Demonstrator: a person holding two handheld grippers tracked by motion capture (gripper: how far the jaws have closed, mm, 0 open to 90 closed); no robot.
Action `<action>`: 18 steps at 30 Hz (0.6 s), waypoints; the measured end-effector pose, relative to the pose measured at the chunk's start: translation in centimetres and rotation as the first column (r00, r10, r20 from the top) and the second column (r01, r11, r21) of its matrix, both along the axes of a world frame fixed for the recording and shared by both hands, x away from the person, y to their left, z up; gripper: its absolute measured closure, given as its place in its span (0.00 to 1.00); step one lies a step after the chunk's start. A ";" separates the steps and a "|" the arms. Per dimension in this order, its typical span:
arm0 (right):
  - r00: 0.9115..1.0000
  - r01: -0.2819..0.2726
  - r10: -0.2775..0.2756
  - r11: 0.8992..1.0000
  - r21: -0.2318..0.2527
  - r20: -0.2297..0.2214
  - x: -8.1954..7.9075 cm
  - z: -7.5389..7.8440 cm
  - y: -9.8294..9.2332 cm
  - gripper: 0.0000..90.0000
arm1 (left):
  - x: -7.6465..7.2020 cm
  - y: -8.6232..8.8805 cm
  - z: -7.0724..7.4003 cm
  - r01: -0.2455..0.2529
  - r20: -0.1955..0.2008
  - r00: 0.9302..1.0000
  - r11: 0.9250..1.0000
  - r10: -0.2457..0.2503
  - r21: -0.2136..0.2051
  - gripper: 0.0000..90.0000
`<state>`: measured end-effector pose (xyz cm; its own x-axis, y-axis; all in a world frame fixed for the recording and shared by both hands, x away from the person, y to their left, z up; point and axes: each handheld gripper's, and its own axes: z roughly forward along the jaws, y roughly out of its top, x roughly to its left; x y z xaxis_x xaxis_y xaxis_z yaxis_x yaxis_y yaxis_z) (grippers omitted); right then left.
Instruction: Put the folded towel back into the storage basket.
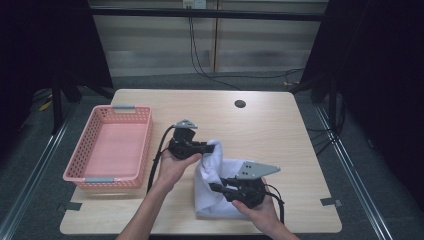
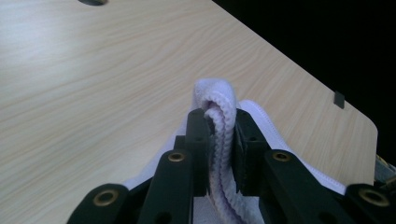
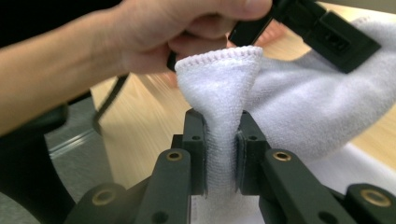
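White terry towel (image 1: 216, 187) bunched on the table, two edges lifted.

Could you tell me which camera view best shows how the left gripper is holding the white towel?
The left gripper view: the left gripper pinches the white towel's hemmed fold between both jaws. The high view shows that grip small and from above; the right gripper view shows it partly behind the hand, blurred.

Even overhead light falls on your counter (image 1: 260, 120), its surroundings nearly black. In the right gripper view your other hand (image 3: 154, 32) is motion-blurred above the sharp white towel (image 3: 224, 93); beside the towel, the wood grain streaks.
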<state>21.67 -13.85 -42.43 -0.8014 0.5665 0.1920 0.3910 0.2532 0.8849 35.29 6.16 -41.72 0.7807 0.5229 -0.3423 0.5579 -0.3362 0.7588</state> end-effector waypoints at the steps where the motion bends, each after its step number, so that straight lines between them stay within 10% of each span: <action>1: 1.000 0.004 -0.004 1.000 -0.006 0.001 -0.3 -0.4 -0.5 0.87 | 0.0 -0.6 -0.3 0.008 -0.012 1.000 1.000 -0.008 -0.002 0.87; 11: 0.996 0.044 -0.050 0.996 -0.076 -0.075 -1.7 -3.8 -5.3 0.78 | 0.1 -5.4 -3.8 0.041 -0.049 0.998 0.998 -0.039 0.052 0.83; 18: 0.987 0.082 -0.098 0.988 -0.129 -0.126 -2.8 -4.9 -7.8 0.55 | -0.2 -7.3 -4.5 0.062 -0.062 0.996 0.998 -0.061 0.021 0.69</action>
